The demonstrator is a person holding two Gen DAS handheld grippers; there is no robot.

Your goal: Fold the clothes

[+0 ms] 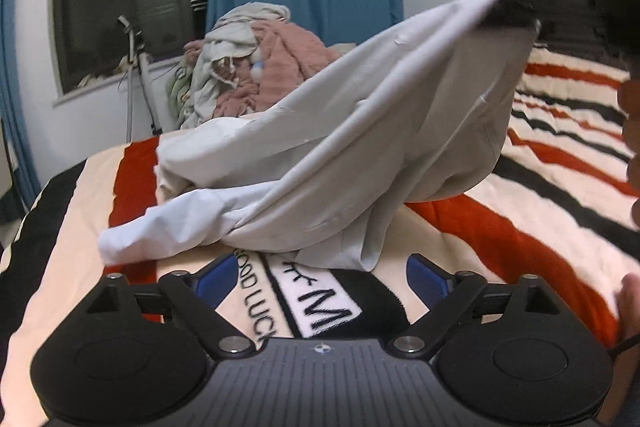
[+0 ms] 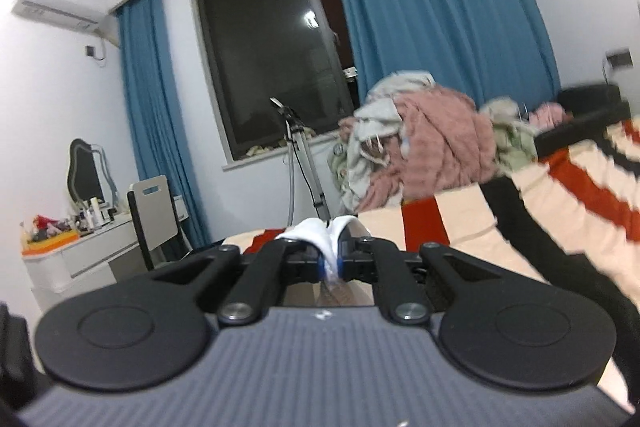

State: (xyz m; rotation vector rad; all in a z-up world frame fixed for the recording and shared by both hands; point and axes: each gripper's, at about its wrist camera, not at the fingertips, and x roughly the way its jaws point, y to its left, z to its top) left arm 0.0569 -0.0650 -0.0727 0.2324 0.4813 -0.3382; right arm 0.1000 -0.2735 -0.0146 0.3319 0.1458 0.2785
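One pale grey garment (image 1: pixel 360 131) hangs ahead of the released left tongs (image 1: pixel 320 283), one corner pinched in the clenched right tongs (image 2: pixel 330 259), draping onto the striped bed (image 1: pixel 560 187). One clothes pile (image 2: pixel 420 143) lies beyond.

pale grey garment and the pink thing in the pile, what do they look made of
Pale grey garment: thin, smooth matte fabric, probably cotton jersey or a blend; it drapes in soft folds and twists easily. Fluffy pink item in the laundry pile: looks like plush fleece or towelling, with a shaggy, tufted surface; the exact fibre can't be told.
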